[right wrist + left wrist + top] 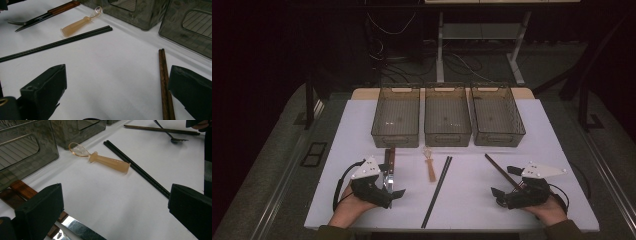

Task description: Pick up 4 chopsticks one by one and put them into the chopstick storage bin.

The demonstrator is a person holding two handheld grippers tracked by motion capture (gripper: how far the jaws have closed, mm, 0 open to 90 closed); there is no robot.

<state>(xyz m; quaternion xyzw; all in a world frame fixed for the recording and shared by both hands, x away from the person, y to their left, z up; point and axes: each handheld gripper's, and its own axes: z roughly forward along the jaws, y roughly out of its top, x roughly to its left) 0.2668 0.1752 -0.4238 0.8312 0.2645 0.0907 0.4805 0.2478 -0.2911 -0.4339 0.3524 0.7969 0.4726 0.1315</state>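
Resting on the near left part of the white table [337,130], the left gripper [398,194] is held by a hand [347,207]; its two black jaws stand wide apart and nothing is between them. Just beside it, partly under it, lie a knife with a brown wooden handle [391,159] and a metal fork [385,181], side by side. To the right of them lies a small translucent orange plastic spoon [430,164], its bowl toward the boxes. Next comes a pair of long black chopsticks [438,190], lying slanted. Further right is a pair of dark brown wooden chopsticks [499,170], whose near end reaches the right gripper [496,194]. In the left gripper view a metal spoon [172,137] lies just beside these brown chopsticks. The right gripper, held by the other hand [552,207], also has jaws fully apart and grips nothing; the brown chopsticks lie near its right jaw. At the far side, three grey transparent plastic boxes [447,120] stand in a row.
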